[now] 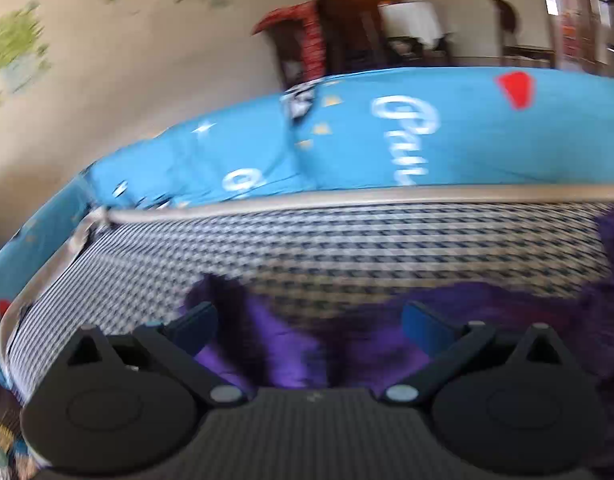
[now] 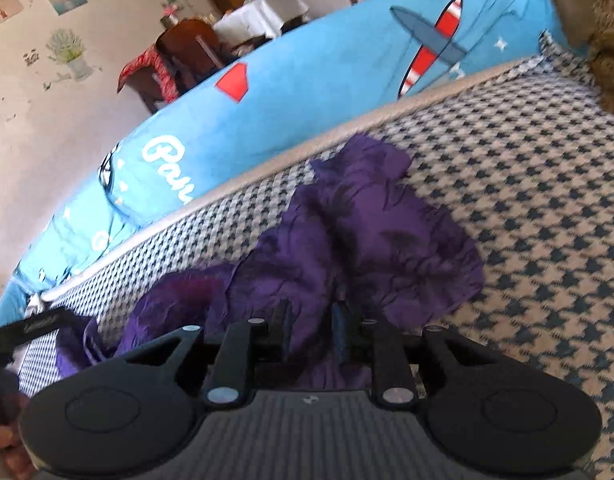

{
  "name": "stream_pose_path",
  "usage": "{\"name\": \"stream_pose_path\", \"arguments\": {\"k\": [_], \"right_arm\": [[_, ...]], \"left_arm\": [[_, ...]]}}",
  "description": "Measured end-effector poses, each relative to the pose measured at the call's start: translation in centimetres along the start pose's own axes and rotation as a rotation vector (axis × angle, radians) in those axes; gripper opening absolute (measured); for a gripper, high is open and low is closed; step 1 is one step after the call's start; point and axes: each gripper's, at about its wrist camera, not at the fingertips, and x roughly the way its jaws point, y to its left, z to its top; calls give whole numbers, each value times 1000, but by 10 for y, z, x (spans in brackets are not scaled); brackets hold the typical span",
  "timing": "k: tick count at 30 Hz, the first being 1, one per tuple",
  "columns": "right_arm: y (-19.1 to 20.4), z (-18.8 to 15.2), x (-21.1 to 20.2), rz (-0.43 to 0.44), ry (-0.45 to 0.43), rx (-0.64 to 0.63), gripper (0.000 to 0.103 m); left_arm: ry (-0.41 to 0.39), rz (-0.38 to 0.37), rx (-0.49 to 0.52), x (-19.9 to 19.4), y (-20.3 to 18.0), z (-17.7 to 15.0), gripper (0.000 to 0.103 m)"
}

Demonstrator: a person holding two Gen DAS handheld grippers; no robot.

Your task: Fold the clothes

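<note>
A crumpled purple garment (image 2: pixel 359 232) lies on a houndstooth-patterned surface (image 2: pixel 547 208). My right gripper (image 2: pixel 313 332) is shut on a fold of the garment, which rises bunched ahead of its fingers. In the left wrist view the same purple garment (image 1: pixel 291 352) lies under and between the fingers of my left gripper (image 1: pixel 311 320), which stands wide open with cloth below the gap. The left view is blurred. The edge of the left gripper (image 2: pixel 23 332) shows at the far left of the right wrist view.
A blue printed cushion (image 2: pixel 307 80) runs along the back of the houndstooth surface (image 1: pixel 347 240), behind a pale piped edge. A brown furry item (image 2: pixel 603 40) sits at the far right. Chairs and a white-clothed table (image 2: pixel 259 16) stand beyond, by a decorated wall.
</note>
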Motion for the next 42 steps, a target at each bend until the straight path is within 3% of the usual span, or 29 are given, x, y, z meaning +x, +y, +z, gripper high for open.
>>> {"name": "stream_pose_path", "arguments": {"k": [7,19,26,34,42], "right_arm": [[-15,-7,-12,-38,30,2,39],[-56,-6,-33,-84,72,71,43],[-64,-1,-40,-64,27,109,48],[-47,0,-26,-18,25,81,48],[-19,0,-5,32,29,13,55]], "left_arm": [[-54,-109,126,-17,-68,-9,103],[-34,-187,246,-25,-128,-29,103],[-53,-189,159,-23,-94,-15,103],[-98,-133,39,3,-28,-5,103],[-24,-201,38,51,6,-6,103]]}}
